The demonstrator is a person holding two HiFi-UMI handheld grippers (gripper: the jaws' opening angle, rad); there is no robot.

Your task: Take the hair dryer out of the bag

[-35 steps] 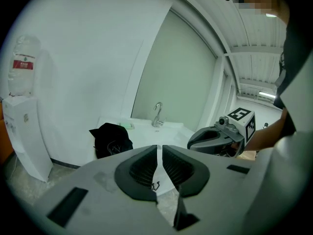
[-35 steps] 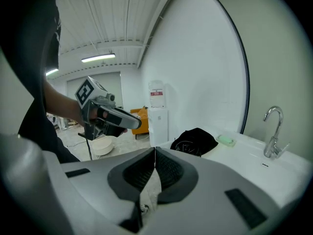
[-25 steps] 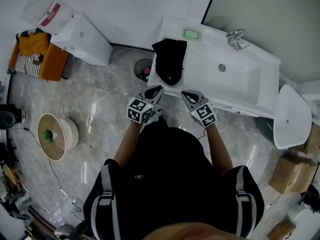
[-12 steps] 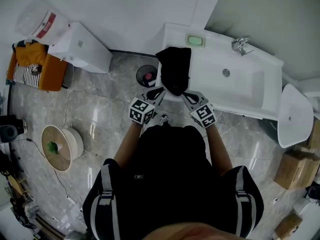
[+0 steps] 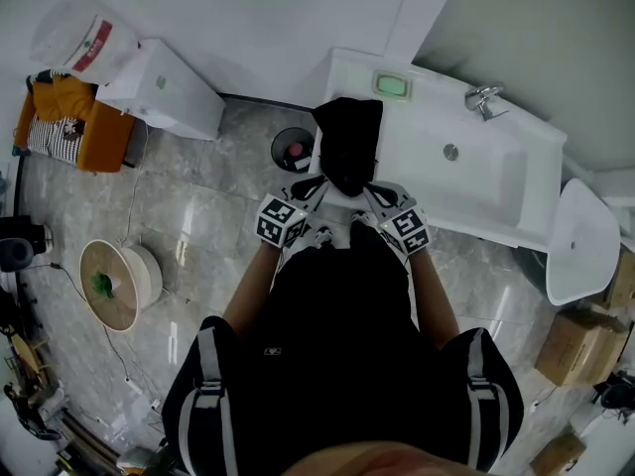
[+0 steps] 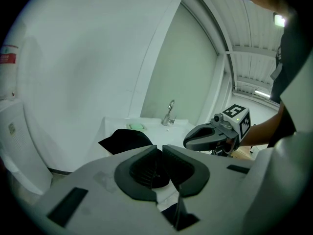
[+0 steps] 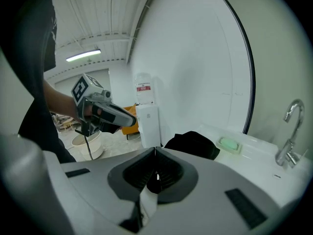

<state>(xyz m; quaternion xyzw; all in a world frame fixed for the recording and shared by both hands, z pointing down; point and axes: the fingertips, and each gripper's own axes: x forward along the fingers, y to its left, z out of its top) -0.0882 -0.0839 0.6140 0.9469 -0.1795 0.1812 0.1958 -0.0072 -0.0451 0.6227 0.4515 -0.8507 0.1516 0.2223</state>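
1. The soft black fabric bag (image 5: 349, 152) is laid at the left end of the white washbasin counter (image 5: 422, 167); the hair dryer, unseen, is presumed inside.
2. The left gripper (image 5: 314, 183) and right gripper (image 5: 373, 190) are held near the front edge, pressed together, empty.
3. The approach is judged in hand; jaws must be spread next.

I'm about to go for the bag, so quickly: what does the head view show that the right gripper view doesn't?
Head view only: the small bin on the floor beside the sink counter, and the basin drain. Right gripper view only: the right gripper seen along its own jaws, which are together with nothing between them, plus a ceiling light. Both: the black bag on the counter, the green soap dish, the faucet and the left gripper.
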